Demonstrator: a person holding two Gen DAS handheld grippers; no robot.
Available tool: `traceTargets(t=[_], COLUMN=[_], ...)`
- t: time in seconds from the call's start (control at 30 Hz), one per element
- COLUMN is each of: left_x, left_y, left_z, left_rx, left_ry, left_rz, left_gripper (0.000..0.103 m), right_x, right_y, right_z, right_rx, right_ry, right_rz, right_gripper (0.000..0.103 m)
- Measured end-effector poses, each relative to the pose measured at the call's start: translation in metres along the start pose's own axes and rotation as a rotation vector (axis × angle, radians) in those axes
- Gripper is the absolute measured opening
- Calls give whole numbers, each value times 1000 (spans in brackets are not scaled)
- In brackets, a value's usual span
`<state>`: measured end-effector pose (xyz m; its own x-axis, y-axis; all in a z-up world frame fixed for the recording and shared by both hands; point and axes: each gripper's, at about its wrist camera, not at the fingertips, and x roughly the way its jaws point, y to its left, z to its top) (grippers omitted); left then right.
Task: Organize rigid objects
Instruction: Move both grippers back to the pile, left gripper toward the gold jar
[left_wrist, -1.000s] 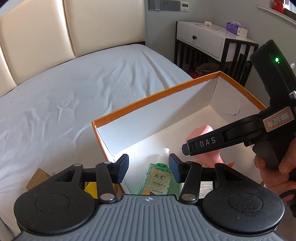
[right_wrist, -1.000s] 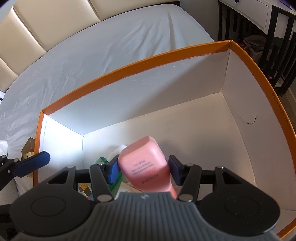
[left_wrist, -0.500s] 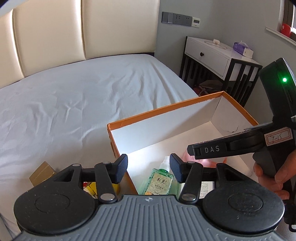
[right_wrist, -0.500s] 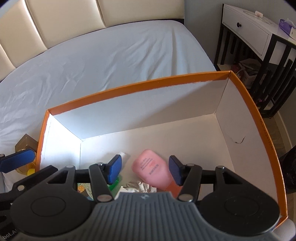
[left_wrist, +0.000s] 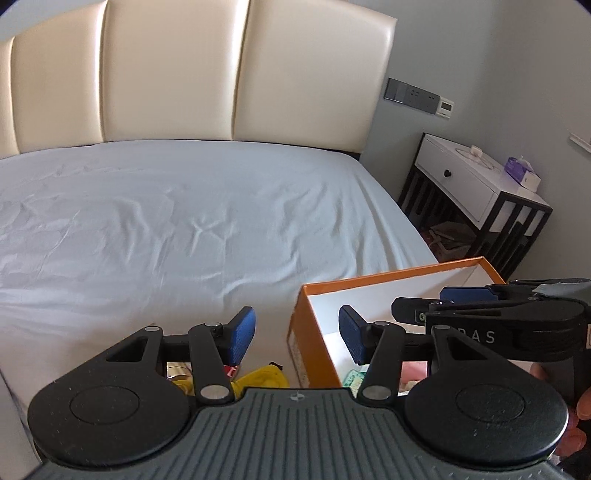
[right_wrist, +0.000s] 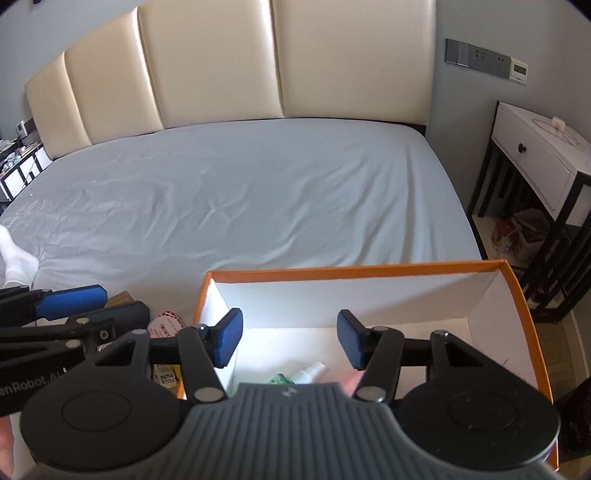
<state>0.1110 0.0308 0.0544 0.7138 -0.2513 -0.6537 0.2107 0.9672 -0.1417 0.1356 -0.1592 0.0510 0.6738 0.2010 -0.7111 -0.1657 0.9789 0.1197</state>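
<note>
Both claws hang spread and empty above the near edge of the bed (right_wrist: 240, 192), which suggests a pause between placements rather than a grasp in progress. The right claw (right_wrist: 290, 341) sits over the orange box (right_wrist: 351, 272), pointing at 12 o'clock along its length, a sensible spot for having something drop straight to the box floor. Inside, at the claw's 6 o'clock, lie a green-labelled spray bottle (right_wrist: 301, 374) and a sliver of a pink item (right_wrist: 351, 384) (mostly hidden under the gripper body, so what it is cannot be told). The left claw (left_wrist: 297, 338) straddles the box's left wall, its fingers wide apart, with nothing between them. At its 7 o'clock, outside the box on the sheet, the loose items wait: a yellow object (left_wrist: 264, 378), and, in the right view at 9 o'clock of the box, a red-and-white packet (right_wrist: 168, 325) and a small brown carton (right_wrist: 122, 297). These lie close to the box's left wall, within easy reach for the left claw, so that one likely takes the next pickup.
</note>
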Motion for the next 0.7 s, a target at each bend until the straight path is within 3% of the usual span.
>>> traceTargets(t=[0.3, 0.7], left_x=[-4, 23], left_y=[56, 122], left_z=[-3, -33], left_rx=[-100, -237], left_ry=[34, 186], left_rz=[78, 101], left_gripper=[62, 61], right_x=[14, 64], right_y=[59, 127], right_z=[6, -2], right_rx=[-157, -358], right_ry=[-9, 109], right_rz=[87, 142], right_gripper=[57, 56])
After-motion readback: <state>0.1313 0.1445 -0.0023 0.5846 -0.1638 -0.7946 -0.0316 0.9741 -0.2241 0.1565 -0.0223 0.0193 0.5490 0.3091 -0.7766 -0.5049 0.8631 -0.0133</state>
